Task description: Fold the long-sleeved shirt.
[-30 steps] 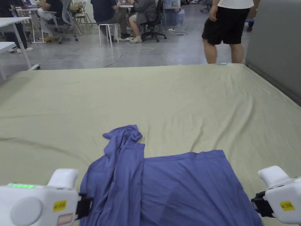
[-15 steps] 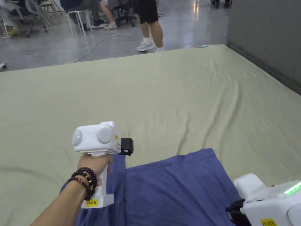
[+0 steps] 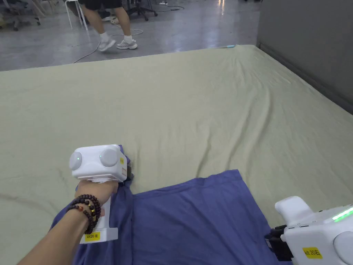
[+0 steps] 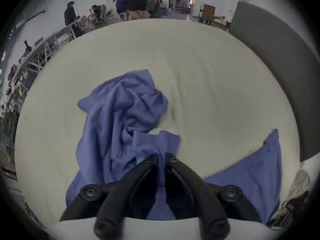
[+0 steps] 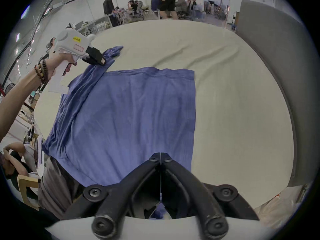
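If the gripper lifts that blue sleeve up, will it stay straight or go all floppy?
Probably floppy: the sleeve lies crumpled in soft folds. It likely weighs little, since the left gripper pinches just a thin bit. It may drag the shirt along.

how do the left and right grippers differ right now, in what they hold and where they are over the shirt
The left gripper has its jaws pinched on a bunched blue sleeve of the shirt; the right gripper has its jaws closed together with no cloth between the tips. The left gripper is reached out to the far left part of the shirt; the right gripper sits at the near right edge, over the flat body. Both are white with black jaws.
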A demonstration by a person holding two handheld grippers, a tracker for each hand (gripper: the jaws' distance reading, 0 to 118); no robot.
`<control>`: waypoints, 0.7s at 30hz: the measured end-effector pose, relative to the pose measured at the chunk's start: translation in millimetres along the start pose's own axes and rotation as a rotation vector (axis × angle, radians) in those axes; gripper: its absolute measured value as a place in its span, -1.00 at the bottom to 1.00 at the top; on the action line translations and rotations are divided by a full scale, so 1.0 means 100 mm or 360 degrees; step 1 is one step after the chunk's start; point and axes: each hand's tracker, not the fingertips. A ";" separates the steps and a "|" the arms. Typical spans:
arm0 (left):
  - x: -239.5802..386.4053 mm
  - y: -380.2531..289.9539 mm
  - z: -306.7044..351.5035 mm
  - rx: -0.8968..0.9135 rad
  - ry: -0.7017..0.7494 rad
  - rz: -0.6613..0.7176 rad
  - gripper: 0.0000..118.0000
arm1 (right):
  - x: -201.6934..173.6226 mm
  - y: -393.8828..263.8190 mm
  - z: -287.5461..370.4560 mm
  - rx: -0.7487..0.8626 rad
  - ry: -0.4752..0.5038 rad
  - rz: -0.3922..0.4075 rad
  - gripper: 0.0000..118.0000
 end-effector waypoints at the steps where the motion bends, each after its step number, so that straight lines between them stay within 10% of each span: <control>1: -0.01 0.00 0.13 0.0051 -0.0030 0.0008 -0.90 | 0.00 0.00 0.02 0.0005 0.0002 0.0000 -1.00; 12: -0.27 -1.16 1.88 0.0169 -0.0314 -0.0118 -0.90 | -0.24 0.09 0.30 0.0123 0.0016 0.0068 -1.00; 21: -0.62 -2.71 1.38 -0.0374 -0.0291 -0.0044 -0.90 | -0.48 0.11 0.32 0.0159 0.0009 0.0098 -1.00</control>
